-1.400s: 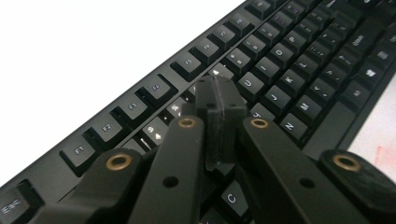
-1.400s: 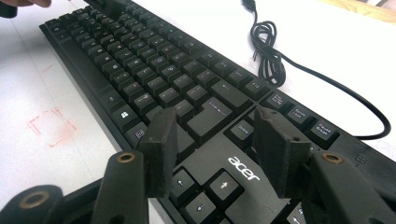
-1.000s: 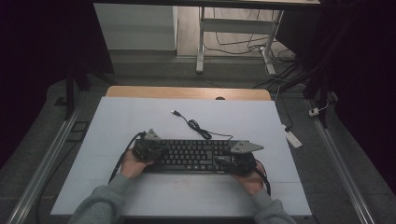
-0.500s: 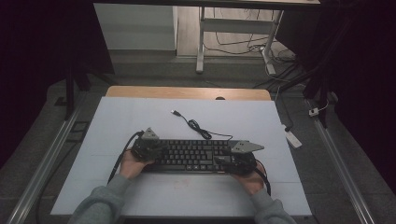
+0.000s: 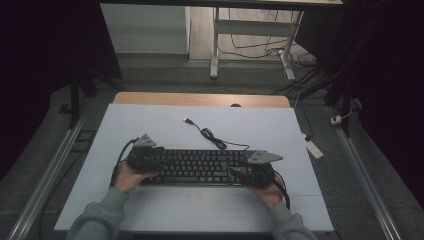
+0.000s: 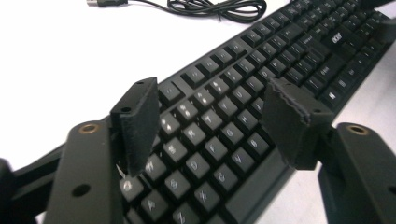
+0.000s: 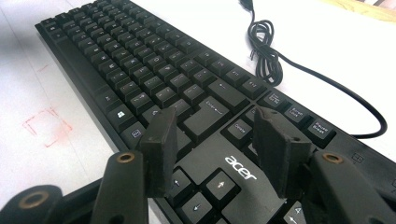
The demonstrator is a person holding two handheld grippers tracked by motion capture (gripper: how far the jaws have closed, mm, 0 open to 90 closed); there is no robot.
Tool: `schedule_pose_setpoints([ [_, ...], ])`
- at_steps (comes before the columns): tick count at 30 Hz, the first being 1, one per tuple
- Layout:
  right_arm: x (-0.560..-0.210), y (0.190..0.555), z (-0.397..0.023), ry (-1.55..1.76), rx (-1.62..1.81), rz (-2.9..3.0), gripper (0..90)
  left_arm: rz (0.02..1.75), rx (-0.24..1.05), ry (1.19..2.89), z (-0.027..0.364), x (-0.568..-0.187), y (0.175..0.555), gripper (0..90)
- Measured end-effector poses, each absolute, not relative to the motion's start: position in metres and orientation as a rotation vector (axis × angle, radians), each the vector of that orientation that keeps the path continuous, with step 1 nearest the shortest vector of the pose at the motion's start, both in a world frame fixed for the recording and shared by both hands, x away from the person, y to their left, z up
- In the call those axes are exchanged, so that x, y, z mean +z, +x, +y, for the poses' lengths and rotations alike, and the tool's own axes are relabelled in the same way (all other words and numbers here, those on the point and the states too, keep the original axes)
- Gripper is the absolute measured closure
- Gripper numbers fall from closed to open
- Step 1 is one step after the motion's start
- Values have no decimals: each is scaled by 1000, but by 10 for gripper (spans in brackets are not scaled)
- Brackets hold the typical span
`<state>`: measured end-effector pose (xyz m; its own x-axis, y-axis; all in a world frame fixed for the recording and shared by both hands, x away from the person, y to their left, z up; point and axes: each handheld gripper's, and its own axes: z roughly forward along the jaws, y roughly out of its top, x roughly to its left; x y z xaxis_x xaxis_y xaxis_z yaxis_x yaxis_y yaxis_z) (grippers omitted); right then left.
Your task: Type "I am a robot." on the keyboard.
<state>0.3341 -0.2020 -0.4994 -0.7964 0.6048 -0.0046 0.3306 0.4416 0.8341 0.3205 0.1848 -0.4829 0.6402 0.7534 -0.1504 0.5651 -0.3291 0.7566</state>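
Note:
A black keyboard [image 5: 200,167] lies across the white table [image 5: 150,125]. Its cable [image 5: 212,137] is coiled behind it and ends in a USB plug [image 5: 187,121]. My left gripper [image 5: 150,159] hovers over the keyboard's left end. In the left gripper view the left gripper [image 6: 212,107] has just been opening its jaws; they stand wide, with only the keys of the keyboard [image 6: 261,70] below them. My right gripper [image 5: 236,172] is at the right end. In the right gripper view the right gripper [image 7: 212,126] is open above the arrow keys of the keyboard [image 7: 116,56], gripping nothing.
A wooden strip [image 5: 200,99] runs along the table's far edge. A small white box [image 5: 312,147] lies on the floor to the right. A metal rail [image 5: 45,185] flanks the left side. A faint red square mark [image 7: 46,126] sits on the table before the keyboard.
The left gripper has shifted slightly to the left over the keyboard's end. The right gripper and the keyboard have kept still.

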Motion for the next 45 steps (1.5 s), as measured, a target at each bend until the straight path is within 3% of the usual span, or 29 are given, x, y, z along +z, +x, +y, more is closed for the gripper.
schedule_pose_setpoints([
  [9, -498, 335, -204, 811, 1304, 2382, 500, 1051, 302, 2017, 201, -485, 302, 322],
  [21, -497, 336, -200, 800, 1314, 2386, 501, 1023, 298, 2062, 193, -491, 308, 307],
  [34, -491, 340, -171, 768, 1327, 2411, 537, 1016, 297, 2071, 192, -491, 306, 306],
  [39, -490, 342, -155, 725, 1336, 2447, 627, 1012, 295, 2074, 192, -491, 306, 305],
  [45, -492, 343, -138, 660, 1305, 2526, 850, 1016, 295, 2071, 193, -491, 306, 305],
])
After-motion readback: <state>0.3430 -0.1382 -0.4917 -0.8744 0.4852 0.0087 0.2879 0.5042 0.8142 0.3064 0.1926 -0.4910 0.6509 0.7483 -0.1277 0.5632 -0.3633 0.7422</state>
